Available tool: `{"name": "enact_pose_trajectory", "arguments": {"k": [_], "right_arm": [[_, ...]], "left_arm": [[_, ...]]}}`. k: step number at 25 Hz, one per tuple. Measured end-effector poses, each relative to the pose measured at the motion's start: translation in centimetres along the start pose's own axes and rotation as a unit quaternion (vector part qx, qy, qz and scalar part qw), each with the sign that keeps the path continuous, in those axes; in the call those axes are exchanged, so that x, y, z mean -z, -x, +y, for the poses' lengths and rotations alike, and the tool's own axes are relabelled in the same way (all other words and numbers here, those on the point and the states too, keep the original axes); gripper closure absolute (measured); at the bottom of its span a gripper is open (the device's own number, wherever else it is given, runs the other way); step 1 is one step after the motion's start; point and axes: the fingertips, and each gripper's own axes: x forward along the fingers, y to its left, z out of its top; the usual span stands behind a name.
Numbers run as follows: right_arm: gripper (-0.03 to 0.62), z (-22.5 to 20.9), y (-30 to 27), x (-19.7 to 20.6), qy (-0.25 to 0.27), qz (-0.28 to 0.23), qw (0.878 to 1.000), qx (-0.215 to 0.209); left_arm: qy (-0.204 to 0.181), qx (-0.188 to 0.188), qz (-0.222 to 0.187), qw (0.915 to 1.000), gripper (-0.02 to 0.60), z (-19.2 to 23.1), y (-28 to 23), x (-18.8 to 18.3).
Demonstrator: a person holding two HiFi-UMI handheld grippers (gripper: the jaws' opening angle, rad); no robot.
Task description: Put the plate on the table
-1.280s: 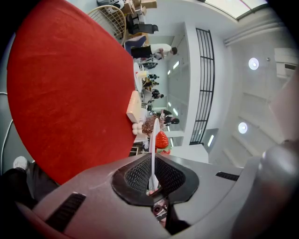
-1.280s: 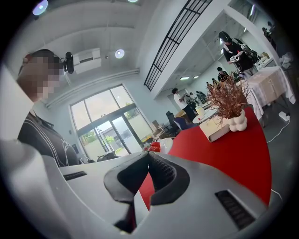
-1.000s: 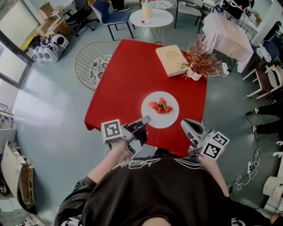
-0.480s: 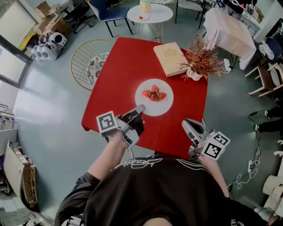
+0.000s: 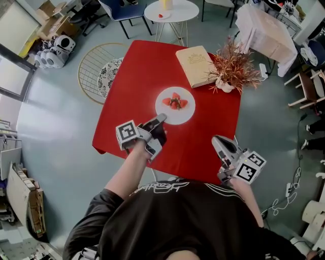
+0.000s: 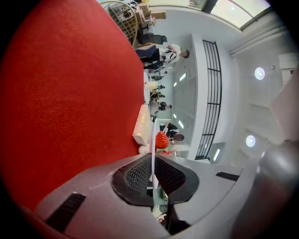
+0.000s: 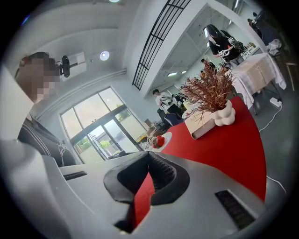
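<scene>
A white plate [image 5: 177, 114] with several strawberries [image 5: 174, 101] is over the middle of the red table [image 5: 132, 96]. My left gripper [image 5: 160, 120] is shut on its near rim. In the left gripper view the rim shows as a thin white edge [image 6: 153, 144] clamped between the black pads [image 6: 138, 175], with a strawberry [image 6: 161, 139] beyond. Whether the plate rests on the cloth I cannot tell. My right gripper [image 5: 217, 140] hovers at the table's front right, shut with nothing in it. Its tips [image 7: 149, 156] meet, and the plate [image 7: 163, 139] lies far ahead of them.
A tan book [image 5: 195, 65] and a dried reddish plant in a white vase [image 5: 227, 76] stand at the table's far right. A wire chair [image 5: 99, 71] stands left of the table. A small round white table [image 5: 170, 10] is behind it.
My left gripper has carried the plate away from the front edge toward the table's middle. The right gripper has hardly moved.
</scene>
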Motion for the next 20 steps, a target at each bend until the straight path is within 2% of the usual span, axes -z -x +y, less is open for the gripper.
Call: {"name": "enact_pose_trajectory", "arguments": {"k": [11, 20], "right_arm": [[0.586, -1.2, -1.2, -0.2, -0.009, 0.016, 1.0, -0.002], [0.586, -1.2, -2.1, -0.4, -0.015, 0.022, 1.0, -0.012]], "left_arm": [[0.024, -0.062, -0.012, 0.9977, 0.565, 7.0, -1.0, -1.9], [0.027, -0.098, -0.009, 0.9948, 0.565, 10.1, -1.1, -1.8]]}}
